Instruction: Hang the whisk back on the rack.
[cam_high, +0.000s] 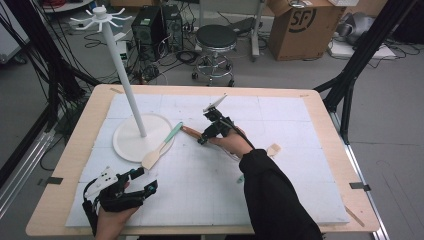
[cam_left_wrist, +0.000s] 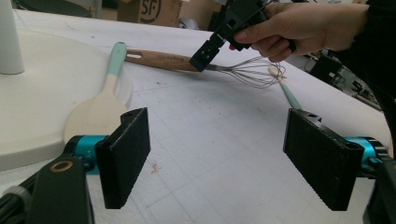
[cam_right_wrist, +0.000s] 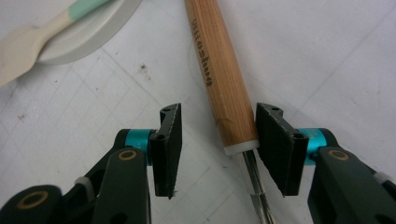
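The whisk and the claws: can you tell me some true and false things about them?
1. The whisk has a wooden handle. True.
2. The right claw is squeezed tight on the handle. False: the handle lies between its jaws, and a gap shows on one side.
3. The left claw holds the spatula. False: its jaws are wide apart with nothing between them.
4. The spatula rests partly on the stand's round base. True.
5. The whisk hangs from the stand. False: it lies on the table.
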